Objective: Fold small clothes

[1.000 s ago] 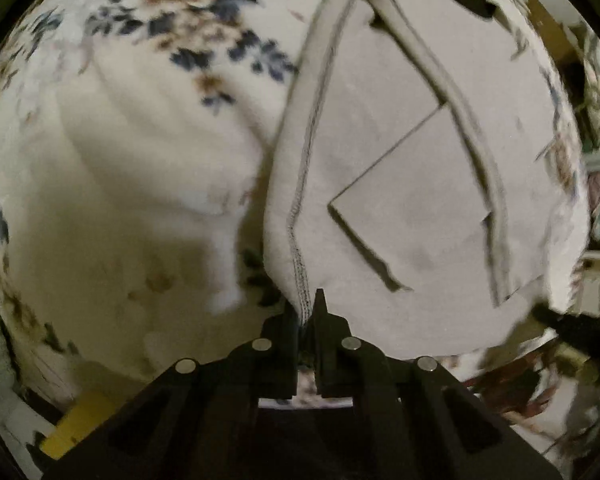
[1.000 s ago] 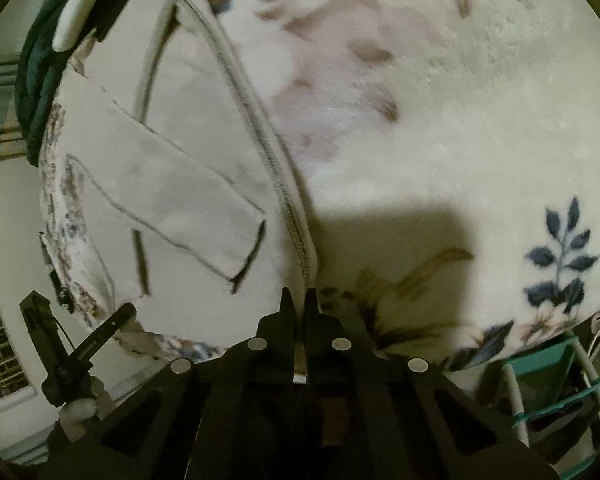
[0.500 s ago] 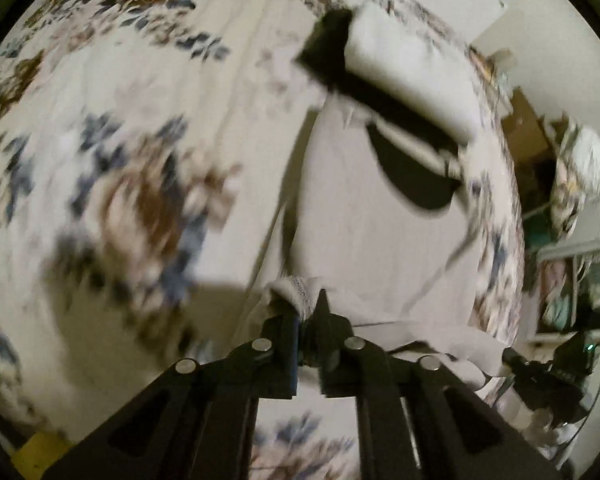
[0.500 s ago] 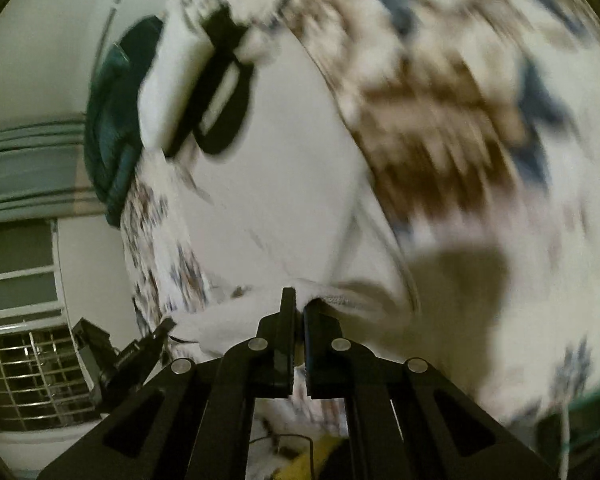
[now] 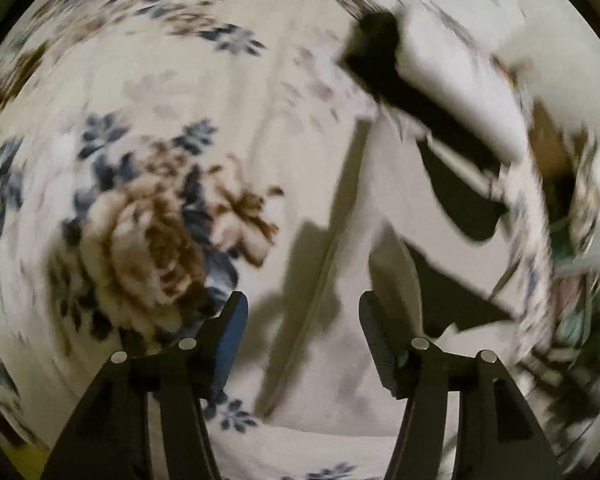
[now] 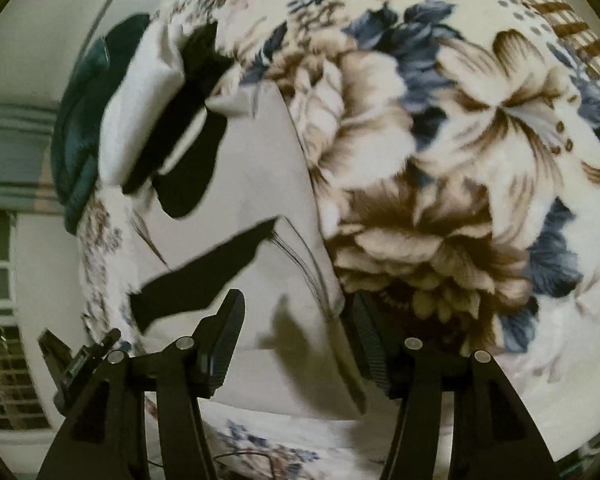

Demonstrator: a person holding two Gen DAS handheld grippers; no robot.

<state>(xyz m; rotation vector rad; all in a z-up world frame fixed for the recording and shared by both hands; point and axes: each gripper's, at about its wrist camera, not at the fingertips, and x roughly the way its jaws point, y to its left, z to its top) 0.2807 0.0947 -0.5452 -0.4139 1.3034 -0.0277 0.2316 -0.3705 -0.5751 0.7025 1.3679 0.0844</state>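
A pale beige garment (image 5: 384, 240) lies flat on the floral blanket (image 5: 148, 184), folded over on itself. It also shows in the right wrist view (image 6: 252, 184). My left gripper (image 5: 302, 320) is open and empty just above the garment's near edge. My right gripper (image 6: 296, 320) is open and empty above the garment's right side. Hard black shadows fall across the cloth.
A stack of folded black and white clothes (image 5: 432, 80) lies just beyond the garment, also in the right wrist view (image 6: 160, 96). A dark green item (image 6: 80, 128) sits behind it. The blanket (image 6: 440, 160) spreads wide to the right. A window grille (image 6: 0, 368) is low left.
Both grippers were shut on the garment's hem, carried it forward over the garment, and have now opened and let it go. The garment lies folded.
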